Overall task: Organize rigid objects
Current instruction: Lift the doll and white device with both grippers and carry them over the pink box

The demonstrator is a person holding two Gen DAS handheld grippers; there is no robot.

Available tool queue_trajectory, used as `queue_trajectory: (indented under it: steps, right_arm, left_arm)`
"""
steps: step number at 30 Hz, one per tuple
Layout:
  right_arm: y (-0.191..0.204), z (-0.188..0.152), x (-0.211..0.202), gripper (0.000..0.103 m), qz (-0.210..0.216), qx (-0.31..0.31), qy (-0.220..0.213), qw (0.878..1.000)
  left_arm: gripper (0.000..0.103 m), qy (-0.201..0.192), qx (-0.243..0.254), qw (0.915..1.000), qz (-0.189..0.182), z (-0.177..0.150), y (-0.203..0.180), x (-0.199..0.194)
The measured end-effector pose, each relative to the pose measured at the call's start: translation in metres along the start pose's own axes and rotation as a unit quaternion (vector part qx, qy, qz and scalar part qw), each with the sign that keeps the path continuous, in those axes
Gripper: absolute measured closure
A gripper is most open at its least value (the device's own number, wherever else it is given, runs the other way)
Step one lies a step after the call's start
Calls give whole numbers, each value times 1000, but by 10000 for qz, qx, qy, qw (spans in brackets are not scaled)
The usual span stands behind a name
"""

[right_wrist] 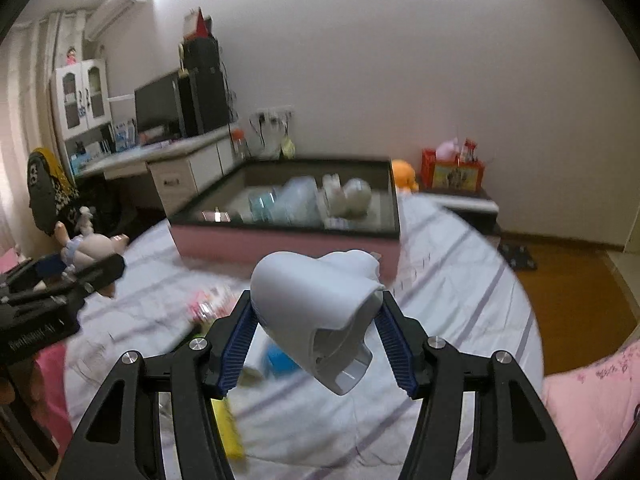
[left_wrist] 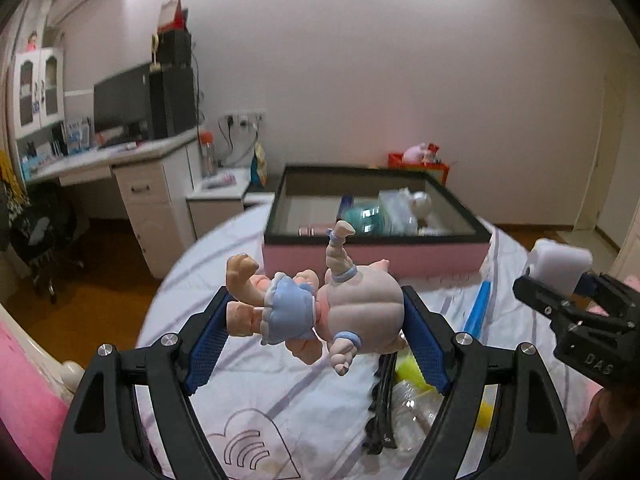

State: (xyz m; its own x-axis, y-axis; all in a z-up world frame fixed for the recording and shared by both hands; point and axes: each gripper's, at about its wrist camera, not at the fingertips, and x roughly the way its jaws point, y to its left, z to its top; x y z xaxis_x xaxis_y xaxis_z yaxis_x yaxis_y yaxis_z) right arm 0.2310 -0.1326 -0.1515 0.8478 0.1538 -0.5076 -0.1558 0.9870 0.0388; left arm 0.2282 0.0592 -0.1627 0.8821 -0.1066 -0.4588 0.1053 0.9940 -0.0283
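Observation:
My left gripper [left_wrist: 316,304] is shut on a doll figure [left_wrist: 320,308] with a blue dress and grey hair, held in the air above the bed. My right gripper [right_wrist: 316,316] is shut on a white plastic device [right_wrist: 316,304], also held above the bed. Ahead of both stands an open pink box with a black rim [left_wrist: 376,250], also in the right wrist view [right_wrist: 280,240], holding a teal bottle [left_wrist: 360,216] and several other items. The right gripper also shows in the left wrist view [left_wrist: 560,280] at the right, and the left gripper shows in the right wrist view [right_wrist: 80,268] at the left.
The bed sheet [left_wrist: 280,400] carries a clear bottle [left_wrist: 412,408], a yellow item [left_wrist: 408,372], a black comb [left_wrist: 380,400] and a blue stick [left_wrist: 478,304]. A blue item [right_wrist: 280,360] and a yellow item [right_wrist: 228,428] lie under the right gripper. A desk [left_wrist: 120,156] stands at the left.

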Motion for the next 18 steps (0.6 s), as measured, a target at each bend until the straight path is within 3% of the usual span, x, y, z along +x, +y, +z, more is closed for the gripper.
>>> queue_trajectory:
  steps: [7,18]
  right_arm:
    - [20,32,-31,42,37,-208,-631,9978]
    - [30,56,-48,42,42,-324,-1094,9935]
  left_arm:
    - [21,-535,85,9985,54,27,-6,-28]
    - [21,-1274,218,9915,-138,56,-13,-57]
